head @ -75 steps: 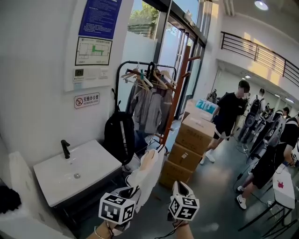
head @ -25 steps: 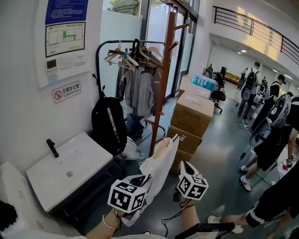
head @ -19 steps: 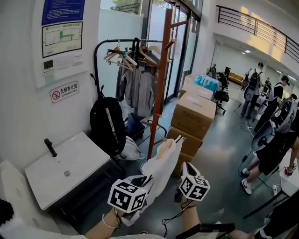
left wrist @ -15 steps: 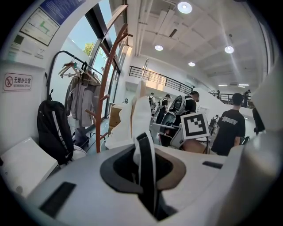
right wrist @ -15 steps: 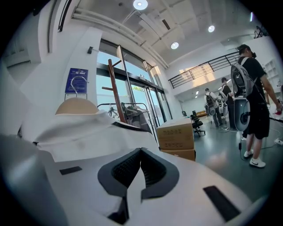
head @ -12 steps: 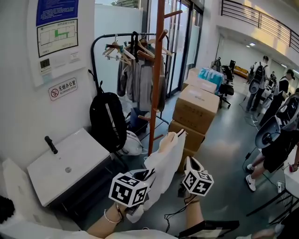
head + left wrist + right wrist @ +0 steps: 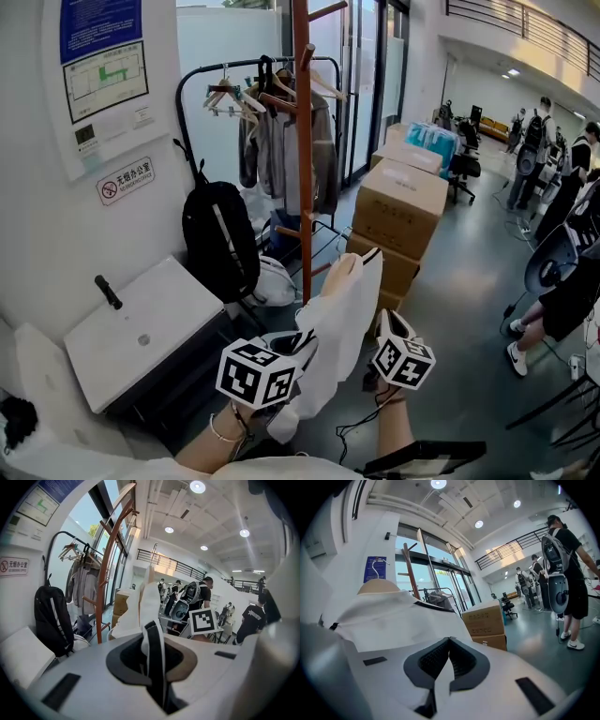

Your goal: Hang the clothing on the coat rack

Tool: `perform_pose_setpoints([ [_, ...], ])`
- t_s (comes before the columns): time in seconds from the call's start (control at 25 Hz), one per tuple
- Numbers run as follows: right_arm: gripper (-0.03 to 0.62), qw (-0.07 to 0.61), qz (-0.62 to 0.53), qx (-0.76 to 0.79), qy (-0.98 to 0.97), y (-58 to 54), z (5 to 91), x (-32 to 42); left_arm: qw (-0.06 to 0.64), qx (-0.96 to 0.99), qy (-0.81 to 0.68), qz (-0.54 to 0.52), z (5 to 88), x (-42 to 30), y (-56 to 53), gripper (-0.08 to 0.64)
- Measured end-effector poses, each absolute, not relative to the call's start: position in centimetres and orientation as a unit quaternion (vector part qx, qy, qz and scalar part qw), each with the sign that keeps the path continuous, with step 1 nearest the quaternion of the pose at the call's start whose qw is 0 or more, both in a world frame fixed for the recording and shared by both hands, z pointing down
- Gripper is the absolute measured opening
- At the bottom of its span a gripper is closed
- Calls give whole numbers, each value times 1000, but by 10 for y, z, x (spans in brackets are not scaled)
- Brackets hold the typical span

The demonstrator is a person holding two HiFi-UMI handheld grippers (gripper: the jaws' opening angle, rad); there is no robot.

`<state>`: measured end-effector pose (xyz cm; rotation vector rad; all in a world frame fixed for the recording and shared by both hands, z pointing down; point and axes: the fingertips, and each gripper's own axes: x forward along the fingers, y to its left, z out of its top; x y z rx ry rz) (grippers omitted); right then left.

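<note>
Your left gripper point(image 7: 296, 347) pinches the limp white garment with black trim point(image 7: 339, 314), raised near the reddish-brown wooden coat rack point(image 7: 303, 141), while your right gripper point(image 7: 387, 326) sits beside the fabric, jaws pressed together.

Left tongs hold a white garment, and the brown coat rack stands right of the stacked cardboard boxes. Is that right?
Wrong side: the head view shows the brown coat rack left of the stacked cardboard boxes. The left tongs do hold the white garment.
</note>
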<state>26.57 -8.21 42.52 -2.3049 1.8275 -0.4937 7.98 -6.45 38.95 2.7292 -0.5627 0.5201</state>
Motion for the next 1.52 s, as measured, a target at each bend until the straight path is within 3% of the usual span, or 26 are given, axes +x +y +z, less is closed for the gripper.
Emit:
perform_pose_setpoints([
  [1.52,23,62,-177,-781,595,-279,440,370,152,956,-157,196,405,190,-254,41],
])
